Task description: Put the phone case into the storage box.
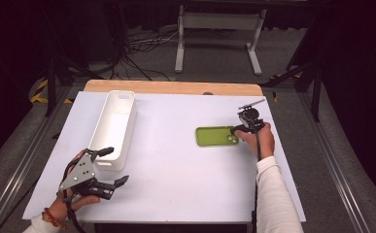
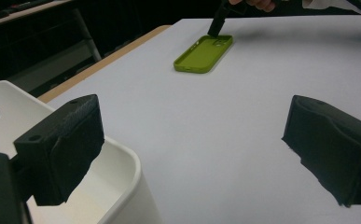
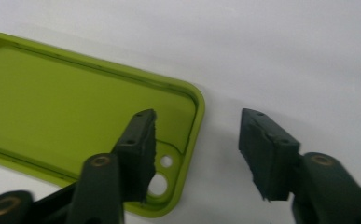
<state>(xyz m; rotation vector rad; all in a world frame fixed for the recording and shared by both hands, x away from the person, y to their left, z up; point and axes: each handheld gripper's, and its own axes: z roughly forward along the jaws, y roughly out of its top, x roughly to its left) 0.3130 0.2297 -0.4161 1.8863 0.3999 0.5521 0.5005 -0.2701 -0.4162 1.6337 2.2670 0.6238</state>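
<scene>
desk (image 1: 176, 170): white top, wood strip along far edge, mostly bare
room: dark, grey floor, cables and a white frame stand (image 1: 218, 36) behind the desk
my left hand-held gripper (image 1: 109, 167): wide open, empty, beside near end of white bin (image 1: 113, 127)
my right hand-held gripper (image 3: 197, 149): open, holding nothing, jaws straddling the camera-hole end rim of green phone case (image 1: 216, 136)
case: flat, inside up, right of centre

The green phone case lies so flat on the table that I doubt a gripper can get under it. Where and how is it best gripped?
Probably the raised end rim of the open-side-up, soft-looking green phone case by the camera cutouts. The open right gripper already straddles it from above: one jaw inside, one outside on the white table.
</scene>
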